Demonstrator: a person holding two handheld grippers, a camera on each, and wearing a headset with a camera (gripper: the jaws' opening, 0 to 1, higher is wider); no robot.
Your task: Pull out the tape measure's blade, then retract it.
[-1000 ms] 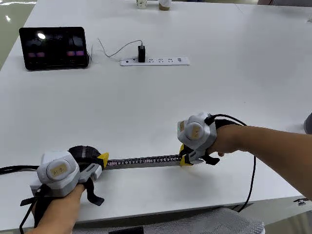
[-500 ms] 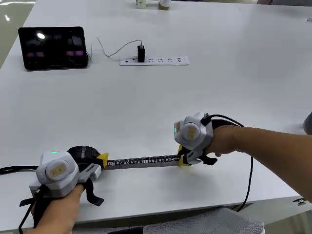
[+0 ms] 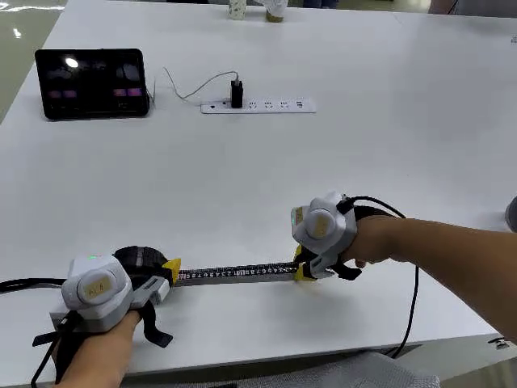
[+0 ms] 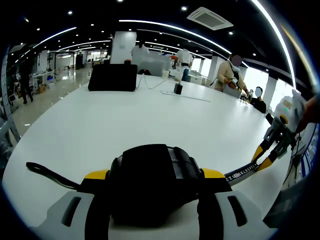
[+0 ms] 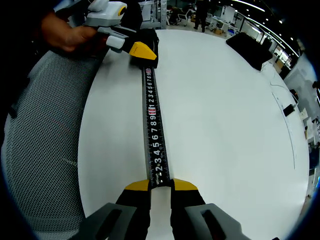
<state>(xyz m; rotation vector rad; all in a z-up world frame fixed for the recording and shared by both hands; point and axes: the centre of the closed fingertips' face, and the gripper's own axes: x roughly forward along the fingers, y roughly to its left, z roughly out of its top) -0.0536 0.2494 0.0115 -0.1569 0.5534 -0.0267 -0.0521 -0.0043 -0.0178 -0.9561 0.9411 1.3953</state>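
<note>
The black tape measure case (image 3: 136,259) rests on the white table (image 3: 339,170) near its front left, with my left gripper (image 3: 157,275) shut on it. In the left gripper view the case (image 4: 150,182) sits between the yellow-tipped jaws of the left gripper (image 4: 155,174). The numbered blade (image 3: 234,273) lies drawn out flat to the right. My right gripper (image 3: 301,272) is shut on the blade's end. In the right gripper view the blade (image 5: 151,115) runs from the right gripper (image 5: 160,184) up to the case (image 5: 148,39).
A dark tablet (image 3: 91,83) stands at the back left. A white power strip (image 3: 258,105) with a black plug and cable lies mid-back, cups (image 3: 236,8) at the far edge. A mesh chair (image 5: 45,130) sits just past the table's front edge.
The right gripper has eased a little to the left, toward the case, so slightly less blade shows. The left gripper and case have stayed put. The head camera tilted a bit.
</note>
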